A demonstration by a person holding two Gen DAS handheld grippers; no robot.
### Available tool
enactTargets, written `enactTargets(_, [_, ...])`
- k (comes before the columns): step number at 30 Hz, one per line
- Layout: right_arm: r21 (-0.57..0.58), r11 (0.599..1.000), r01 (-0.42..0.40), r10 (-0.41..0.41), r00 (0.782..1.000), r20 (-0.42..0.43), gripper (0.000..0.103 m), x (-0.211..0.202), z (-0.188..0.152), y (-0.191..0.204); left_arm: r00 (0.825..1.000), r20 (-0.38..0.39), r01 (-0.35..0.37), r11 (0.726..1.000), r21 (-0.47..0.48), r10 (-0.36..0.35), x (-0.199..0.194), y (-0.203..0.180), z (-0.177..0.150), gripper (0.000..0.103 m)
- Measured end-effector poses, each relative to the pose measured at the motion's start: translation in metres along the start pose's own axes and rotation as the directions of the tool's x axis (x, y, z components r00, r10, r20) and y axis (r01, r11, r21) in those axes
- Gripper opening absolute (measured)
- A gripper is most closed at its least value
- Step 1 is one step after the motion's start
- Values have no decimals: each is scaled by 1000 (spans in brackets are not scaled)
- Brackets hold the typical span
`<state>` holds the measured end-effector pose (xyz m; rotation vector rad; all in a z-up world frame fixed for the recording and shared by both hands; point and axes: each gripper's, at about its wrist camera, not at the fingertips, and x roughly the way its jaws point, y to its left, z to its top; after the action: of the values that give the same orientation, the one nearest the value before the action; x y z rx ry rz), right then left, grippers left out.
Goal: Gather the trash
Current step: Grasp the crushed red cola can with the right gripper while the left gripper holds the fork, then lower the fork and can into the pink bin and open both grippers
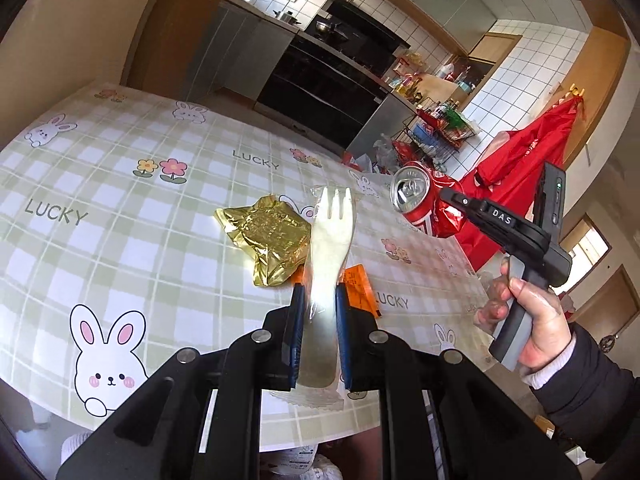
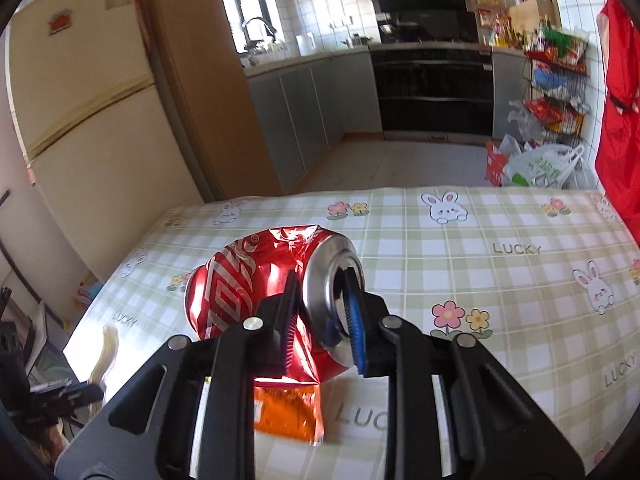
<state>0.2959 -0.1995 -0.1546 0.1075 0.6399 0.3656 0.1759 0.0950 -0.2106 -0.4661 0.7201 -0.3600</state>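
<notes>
Wrapped fork (image 1: 330, 240) up between left hand-held gripper (image 1: 319, 312) fingers, above bench (image 1: 120, 184); foil packet (image 1: 268, 240) lying left of it, crushed can (image 1: 420, 200) raised to its right.

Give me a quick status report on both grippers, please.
Left gripper shut on wrapped white plastic fork. Right gripper shut on crushed red soda can. Gold foil wrapper, orange packet left on table.

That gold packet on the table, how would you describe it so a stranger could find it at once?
Start at the table with the green checked cloth printed with bunnies and "LUCKY". Near its middle, just left of the pale plastic fork held in the left tongs, lies a crumpled gold foil wrapper. It alone is shiny gold; the neighbouring orange packet is flat and the crushed can is red.
</notes>
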Motion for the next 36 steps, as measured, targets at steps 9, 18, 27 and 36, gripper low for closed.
enactTargets(9, [-24,999,-30,32,997,71,25,-101,-42,24,999,51,14,999,44,-16,-49,-35,-9,15])
enactTargets(18, [-73,997,-28,35,996,87,25,-173,-90,52,994,108,19,997,73,-26,-99,-60,-28,15])
enactTargets(27, [-92,994,-59,63,997,43,25,-204,-128,69,992,121,14,994,104,-26,-128,-72,-47,15])
enactTargets(36, [-95,991,-96,93,995,-32,25,-198,-148,73,995,99,13,994,105,-23,-121,-71,-52,15])
